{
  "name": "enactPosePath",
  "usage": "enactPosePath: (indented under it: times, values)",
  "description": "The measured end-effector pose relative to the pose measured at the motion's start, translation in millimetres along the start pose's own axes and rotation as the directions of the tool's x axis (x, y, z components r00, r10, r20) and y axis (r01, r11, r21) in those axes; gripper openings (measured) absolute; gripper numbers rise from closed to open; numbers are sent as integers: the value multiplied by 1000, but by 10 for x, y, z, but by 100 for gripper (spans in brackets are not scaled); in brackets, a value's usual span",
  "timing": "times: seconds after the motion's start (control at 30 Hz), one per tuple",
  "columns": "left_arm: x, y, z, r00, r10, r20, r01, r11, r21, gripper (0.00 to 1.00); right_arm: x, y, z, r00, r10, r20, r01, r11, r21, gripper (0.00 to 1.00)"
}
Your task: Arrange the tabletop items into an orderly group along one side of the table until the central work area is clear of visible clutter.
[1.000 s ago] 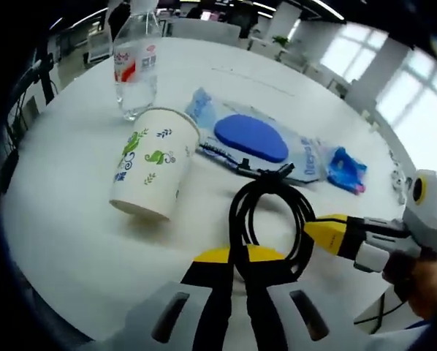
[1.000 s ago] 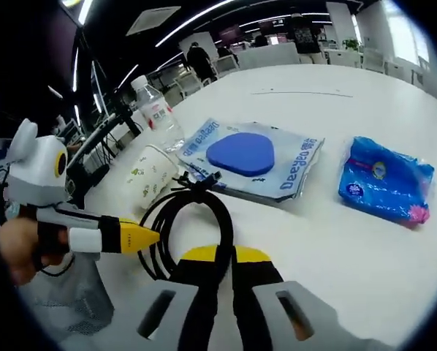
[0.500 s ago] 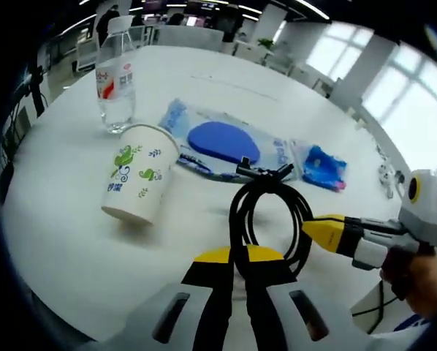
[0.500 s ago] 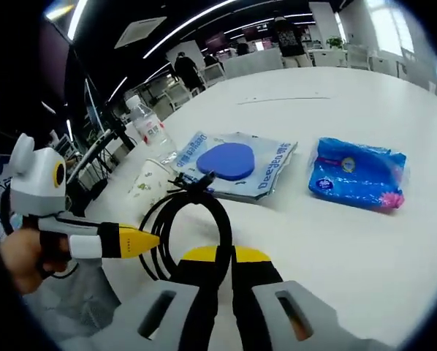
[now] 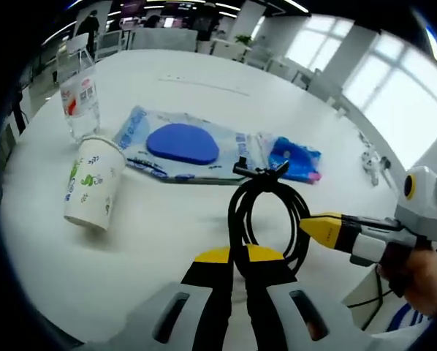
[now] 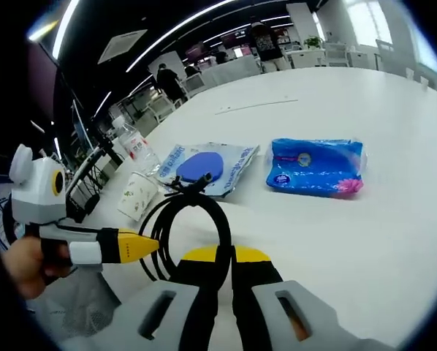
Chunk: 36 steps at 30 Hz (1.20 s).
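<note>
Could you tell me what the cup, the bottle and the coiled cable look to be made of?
The cup looks like matte white paper, printed with green leaf patterns. The bottle seems to be clear glossy plastic: you can see through it, and it carries a red and white label. The cable, held in the left claw and the right claw, appears to be black rubber or plastic sheathing with a slight sheen.

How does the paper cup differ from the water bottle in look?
The paper cup is white, opaque, open-topped, with green print; the water bottle is clear, capped, with a red-and-white label. The cup is shorter and leans; the bottle looks upright. Both stand on the white table.
</note>
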<state>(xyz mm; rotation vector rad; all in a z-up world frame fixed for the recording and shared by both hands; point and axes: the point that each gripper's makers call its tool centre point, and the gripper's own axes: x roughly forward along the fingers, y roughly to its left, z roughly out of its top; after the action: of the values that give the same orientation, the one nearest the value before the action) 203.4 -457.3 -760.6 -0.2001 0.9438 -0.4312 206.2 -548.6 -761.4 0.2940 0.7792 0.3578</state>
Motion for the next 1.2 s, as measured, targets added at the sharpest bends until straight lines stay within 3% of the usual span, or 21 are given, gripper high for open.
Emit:
enactPosePath:
  times: [0.43,0.87,1.2]
  values:
    - [142,-317,19,998,-57,-38,59,996,63,0,-194,-300,21,998,-50,27,48,996,72,2]
    - [271,-637,-77,990,-112,-91,122,987,103,1,-383,-601,-2,994,-98,37,92,985,148,2]
    - [390,-804,-105,983,-139,-117,152,982,110,2,-458,-774,8,990,-134,40,128,983,132,2]
